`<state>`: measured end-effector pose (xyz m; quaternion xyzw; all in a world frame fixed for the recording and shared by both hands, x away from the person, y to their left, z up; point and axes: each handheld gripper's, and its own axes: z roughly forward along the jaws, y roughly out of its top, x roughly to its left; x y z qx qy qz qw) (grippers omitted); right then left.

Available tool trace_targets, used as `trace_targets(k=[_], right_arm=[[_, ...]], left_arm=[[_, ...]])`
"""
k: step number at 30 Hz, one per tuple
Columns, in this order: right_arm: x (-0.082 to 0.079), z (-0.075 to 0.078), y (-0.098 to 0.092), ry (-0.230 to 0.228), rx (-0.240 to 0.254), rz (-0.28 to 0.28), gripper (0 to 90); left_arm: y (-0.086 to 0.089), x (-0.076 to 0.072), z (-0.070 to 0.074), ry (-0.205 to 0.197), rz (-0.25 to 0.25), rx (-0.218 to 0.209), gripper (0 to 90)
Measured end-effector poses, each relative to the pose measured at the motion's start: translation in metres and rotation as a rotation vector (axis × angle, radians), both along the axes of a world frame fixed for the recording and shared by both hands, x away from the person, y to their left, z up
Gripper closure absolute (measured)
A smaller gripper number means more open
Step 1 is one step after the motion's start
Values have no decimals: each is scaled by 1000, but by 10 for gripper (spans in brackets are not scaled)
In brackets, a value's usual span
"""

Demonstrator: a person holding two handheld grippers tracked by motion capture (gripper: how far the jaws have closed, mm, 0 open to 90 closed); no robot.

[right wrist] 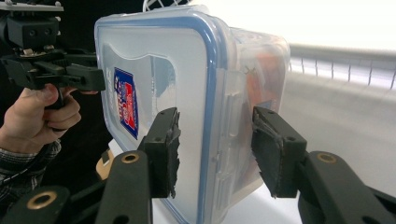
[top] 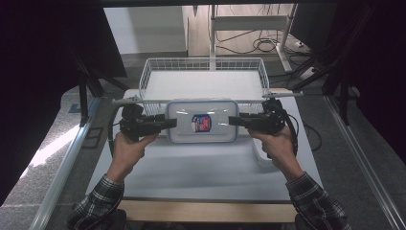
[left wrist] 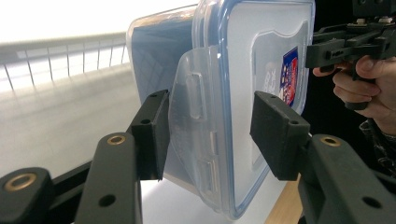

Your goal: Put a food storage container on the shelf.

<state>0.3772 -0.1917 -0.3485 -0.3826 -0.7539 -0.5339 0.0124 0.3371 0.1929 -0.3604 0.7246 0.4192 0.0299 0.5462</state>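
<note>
Our left gripper and right gripper hold spread fingers astride the end latches of the lidded plastic container, its long axis spanning between them.

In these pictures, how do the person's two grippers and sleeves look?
Both the left gripper and the right gripper are black, each with two flat, blocky jaws on arms with brass-coloured pivot rings. The fingers end in dark, rough-edged pads. A black cable loops from the left gripper, and another trails from the right. The person wears dark plaid sleeves with pale lines.
</note>
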Motion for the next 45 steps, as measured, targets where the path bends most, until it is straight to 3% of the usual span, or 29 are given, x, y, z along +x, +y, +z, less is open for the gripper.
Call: trace_targets(k=[10,24,36,45], right_arm=[[14,27,3,-26,9,-3,525],[44,58,13,-54,10,-45,523],[67,68,17,-46,30,-65,522],[86,62,14,-12,47,-90,519]], left_arm=[[3,12,24,-26,12,-4,486],[13,50,41,-14,-8,-57,488],[18,78,57,-4,6,-65,487],[14,103,58,15,16,-71,486]])
